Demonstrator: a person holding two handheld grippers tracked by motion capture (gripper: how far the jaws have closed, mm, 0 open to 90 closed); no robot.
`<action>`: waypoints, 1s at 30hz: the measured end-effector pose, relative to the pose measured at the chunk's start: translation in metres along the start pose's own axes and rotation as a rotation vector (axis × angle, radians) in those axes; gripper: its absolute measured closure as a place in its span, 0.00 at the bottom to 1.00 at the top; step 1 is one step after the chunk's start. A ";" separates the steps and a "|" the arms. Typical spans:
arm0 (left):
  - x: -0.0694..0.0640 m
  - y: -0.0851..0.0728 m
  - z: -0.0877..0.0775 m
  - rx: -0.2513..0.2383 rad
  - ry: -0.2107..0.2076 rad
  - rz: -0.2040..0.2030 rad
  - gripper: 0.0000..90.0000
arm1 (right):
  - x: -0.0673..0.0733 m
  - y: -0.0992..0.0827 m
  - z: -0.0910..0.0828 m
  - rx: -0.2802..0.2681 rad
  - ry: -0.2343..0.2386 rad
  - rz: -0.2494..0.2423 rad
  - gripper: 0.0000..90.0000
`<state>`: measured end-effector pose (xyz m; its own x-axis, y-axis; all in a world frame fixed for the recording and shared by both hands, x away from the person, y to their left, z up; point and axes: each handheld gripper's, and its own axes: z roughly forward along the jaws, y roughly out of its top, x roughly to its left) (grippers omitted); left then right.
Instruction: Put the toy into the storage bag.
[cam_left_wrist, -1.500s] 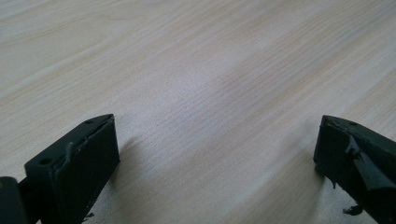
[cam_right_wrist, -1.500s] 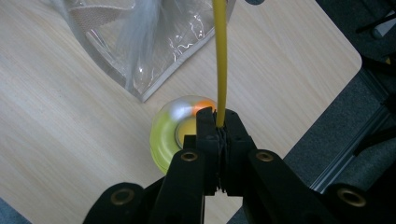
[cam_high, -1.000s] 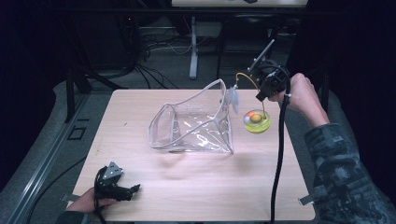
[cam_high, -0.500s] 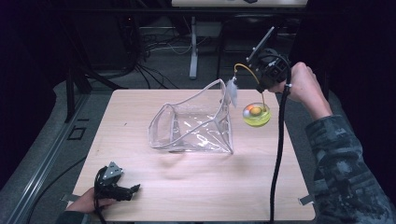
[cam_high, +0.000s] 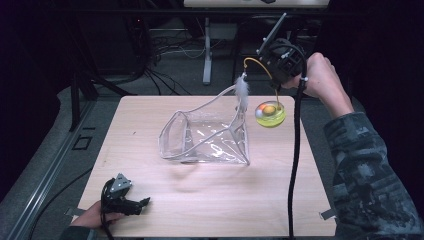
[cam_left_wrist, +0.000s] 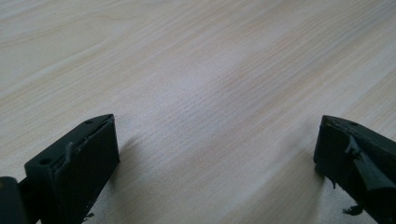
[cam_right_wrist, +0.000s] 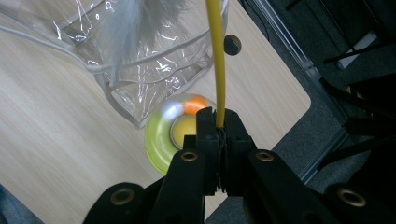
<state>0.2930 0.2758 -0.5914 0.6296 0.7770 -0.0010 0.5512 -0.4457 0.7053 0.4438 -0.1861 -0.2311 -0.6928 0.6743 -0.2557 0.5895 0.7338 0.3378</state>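
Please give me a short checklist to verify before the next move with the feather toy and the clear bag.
1. Right tongs shut on yellow wire: ok.
2. Feather hangs at the upper edge of the clear bag: ok.
3. Toy's round base off the table: cannot tell.
4. Bag mouth open: ok.
5. Left tongs open, nothing between them: ok.

Bag (cam_high: 210, 137) mid-table (cam_high: 210, 210); toy base (cam_high: 270, 114) just right.
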 end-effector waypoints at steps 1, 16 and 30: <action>0.000 0.000 0.000 0.000 0.000 0.000 0.00 | 0.000 0.000 0.000 0.000 0.000 0.000 0.98; 0.000 0.000 0.000 0.000 -0.001 -0.001 0.00 | 0.013 0.035 -0.013 0.025 0.004 -0.071 0.98; 0.000 0.000 0.000 0.001 0.000 0.001 0.00 | 0.027 0.067 -0.023 -0.004 -0.001 -0.117 0.98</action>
<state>0.2930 0.2758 -0.5914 0.6299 0.7767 -0.0007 0.5512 -0.4464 0.7049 0.4547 -0.1206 -0.1946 -0.7559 0.5845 -0.2948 0.5035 0.8069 0.3089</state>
